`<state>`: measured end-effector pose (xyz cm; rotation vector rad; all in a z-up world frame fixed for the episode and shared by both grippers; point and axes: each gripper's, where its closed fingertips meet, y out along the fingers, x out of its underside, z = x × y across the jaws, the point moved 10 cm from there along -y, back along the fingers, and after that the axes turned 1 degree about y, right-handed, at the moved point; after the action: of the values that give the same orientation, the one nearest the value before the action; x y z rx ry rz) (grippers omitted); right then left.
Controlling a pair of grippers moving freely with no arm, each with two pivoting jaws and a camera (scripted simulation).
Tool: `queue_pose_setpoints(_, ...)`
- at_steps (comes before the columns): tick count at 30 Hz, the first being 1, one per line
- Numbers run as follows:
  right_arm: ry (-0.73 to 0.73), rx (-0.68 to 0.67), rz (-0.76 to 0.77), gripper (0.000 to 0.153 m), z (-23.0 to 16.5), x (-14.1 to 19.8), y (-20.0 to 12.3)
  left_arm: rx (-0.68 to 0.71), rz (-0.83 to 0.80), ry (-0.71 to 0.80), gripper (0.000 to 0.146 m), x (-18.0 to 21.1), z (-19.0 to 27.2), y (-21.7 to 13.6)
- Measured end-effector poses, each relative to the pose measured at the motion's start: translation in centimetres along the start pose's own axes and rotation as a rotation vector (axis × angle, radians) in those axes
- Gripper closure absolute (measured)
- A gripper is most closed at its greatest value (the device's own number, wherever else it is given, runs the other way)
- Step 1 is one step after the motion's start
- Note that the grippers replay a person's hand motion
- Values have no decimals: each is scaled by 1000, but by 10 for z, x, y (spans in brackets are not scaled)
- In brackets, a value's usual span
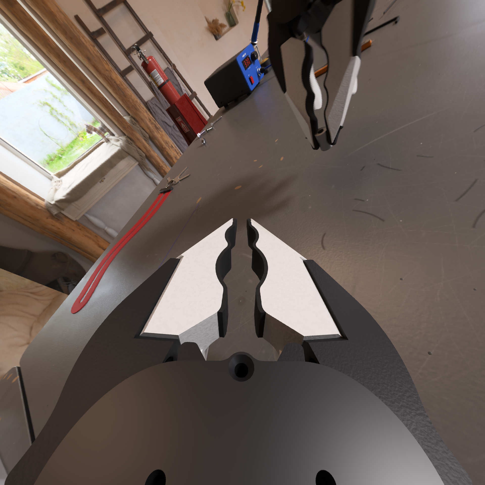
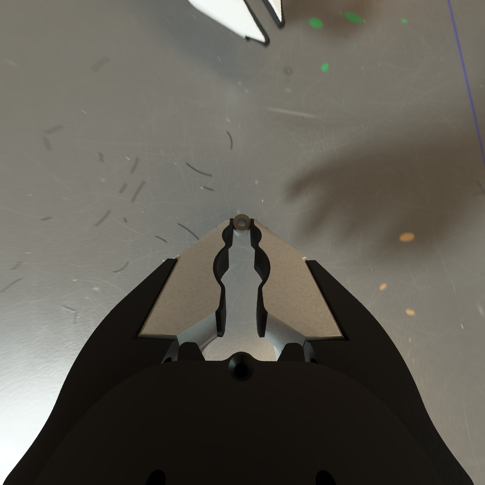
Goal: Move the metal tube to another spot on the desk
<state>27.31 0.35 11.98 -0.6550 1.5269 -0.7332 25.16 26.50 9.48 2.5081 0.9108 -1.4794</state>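
Note:
The metal tube (image 2: 241, 225) is a short grey sleeve with a hole through it, pinched upright between my right gripper's (image 2: 241, 223) fingertips. In the left wrist view the same tube (image 1: 322, 132) sits at the tips of the right gripper (image 1: 323, 143), which points down at the grey desk (image 1: 367, 236). I cannot tell whether the tube touches the desk. My left gripper (image 1: 241, 223) hovers low over the desk, jaws nearly together and empty. Its white fingertips (image 2: 258, 29) show at the top of the right wrist view.
A black soldering station with a blue front (image 1: 236, 76) stands at the far desk edge. A red strap (image 1: 123, 252), a metal clip (image 1: 176, 179) and bolts (image 1: 208, 129) lie along the left edge. A copper rod (image 1: 366, 46) lies behind the right gripper.

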Motion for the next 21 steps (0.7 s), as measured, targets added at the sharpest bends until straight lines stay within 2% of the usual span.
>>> queue_pose_setpoints(2, -3, 88, -25, 141, -9, 8, 4, -4, -13, 18, 139, 0, 2, 1)
queue_pose_setpoints(5, 21, 117, 7, 141, -14, 16, 8, -8, -17, 26, 139, 0, 3, 2)
queue_pose_setpoints(11, 14, 168, -22, 141, -22, 27, 16, -13, -12, 18, 139, 0, 2, 1)
queue_pose_setpoints(17, 6, 201, -6, 141, -18, 32, 14, -10, -21, 26, 139, 0, 3, 2)
queue_pose_setpoints(21, 74, 266, 43, 141, -17, 36, 5, -11, -21, 11, 139, 0, 1, 2)
